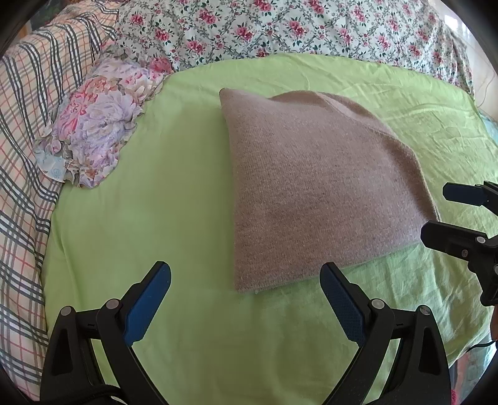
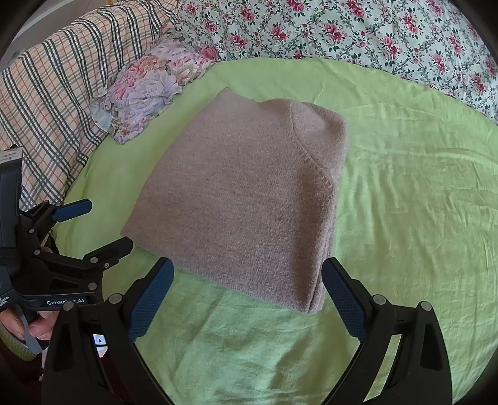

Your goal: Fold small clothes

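A folded brownish-pink knit sweater (image 1: 314,183) (image 2: 249,199) lies flat on the green sheet (image 1: 174,193) (image 2: 404,187). My left gripper (image 1: 246,277) hovers open just in front of the sweater's near left corner, with nothing between its blue pads. My right gripper (image 2: 247,274) is open too, straddling the sweater's near edge from above without holding it. In the left wrist view the right gripper (image 1: 435,215) shows at the right edge beside the sweater's near right corner. In the right wrist view the left gripper (image 2: 102,224) shows at the left, held by a hand (image 2: 34,324).
A ruffled floral pillow (image 1: 96,124) (image 2: 149,87) lies at the far left of the sheet. A plaid blanket (image 1: 28,155) (image 2: 53,93) borders the left side, and a floral quilt (image 1: 280,28) (image 2: 358,31) runs along the back. Bare green sheet surrounds the sweater.
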A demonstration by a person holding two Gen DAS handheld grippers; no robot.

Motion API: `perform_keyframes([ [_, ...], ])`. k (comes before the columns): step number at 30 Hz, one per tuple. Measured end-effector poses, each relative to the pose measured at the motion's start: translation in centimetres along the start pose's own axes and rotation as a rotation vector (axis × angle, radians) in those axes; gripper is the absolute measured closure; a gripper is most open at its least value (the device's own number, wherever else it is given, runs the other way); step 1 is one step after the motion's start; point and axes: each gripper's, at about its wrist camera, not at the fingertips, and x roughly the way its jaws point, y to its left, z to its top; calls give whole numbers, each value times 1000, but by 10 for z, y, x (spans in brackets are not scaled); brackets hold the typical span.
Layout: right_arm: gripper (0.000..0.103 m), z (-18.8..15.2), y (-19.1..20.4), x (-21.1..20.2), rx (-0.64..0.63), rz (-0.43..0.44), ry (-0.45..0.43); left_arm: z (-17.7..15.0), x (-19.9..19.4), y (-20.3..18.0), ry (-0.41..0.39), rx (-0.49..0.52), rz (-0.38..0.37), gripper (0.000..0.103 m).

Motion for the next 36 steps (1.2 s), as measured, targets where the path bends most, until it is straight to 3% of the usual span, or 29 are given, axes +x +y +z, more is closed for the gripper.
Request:
perform_keyframes([
  [36,7,7,4,-5,4,-6,-10,5,-5,-2,-6,4,7,6],
])
